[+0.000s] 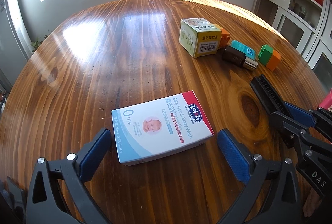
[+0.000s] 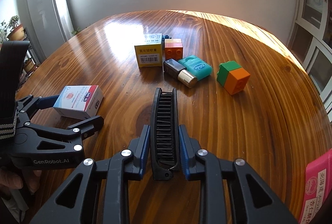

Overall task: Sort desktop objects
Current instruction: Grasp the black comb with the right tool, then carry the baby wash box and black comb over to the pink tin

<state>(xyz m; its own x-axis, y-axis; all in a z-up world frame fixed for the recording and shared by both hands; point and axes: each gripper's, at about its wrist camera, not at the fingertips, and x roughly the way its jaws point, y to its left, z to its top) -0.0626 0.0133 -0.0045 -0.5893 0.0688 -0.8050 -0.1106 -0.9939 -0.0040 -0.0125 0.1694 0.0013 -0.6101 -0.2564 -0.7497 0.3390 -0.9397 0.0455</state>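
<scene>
Right gripper (image 2: pixel 164 141) clamped on comb (image 2: pixel 164 120) — left gripper (image 1: pixel 164 148) wide open around wash box (image 1: pixel 161 128).

Comb is black, folding type, held lengthwise between the right blue pads (image 2: pixel 145 147), pressed on both sides, its far end sticking out past the tips over the table (image 2: pixel 249 130). Wash box lies flat on the table between the left fingers (image 1: pixel 95 151), gaps on both sides, no pad touching it. In the right view the left gripper sits at the left, box in its spread jaws. Farther back, well apart from both grippers — yellow box (image 2: pixel 148 54), orange block (image 2: pixel 173 49), dark bottle with gold cap (image 2: pixel 179 72) touching a teal floss case (image 2: pixel 197 67), green-orange block (image 2: pixel 233 75). Pink packet (image 2: pixel 315 186) at the right edge.
</scene>
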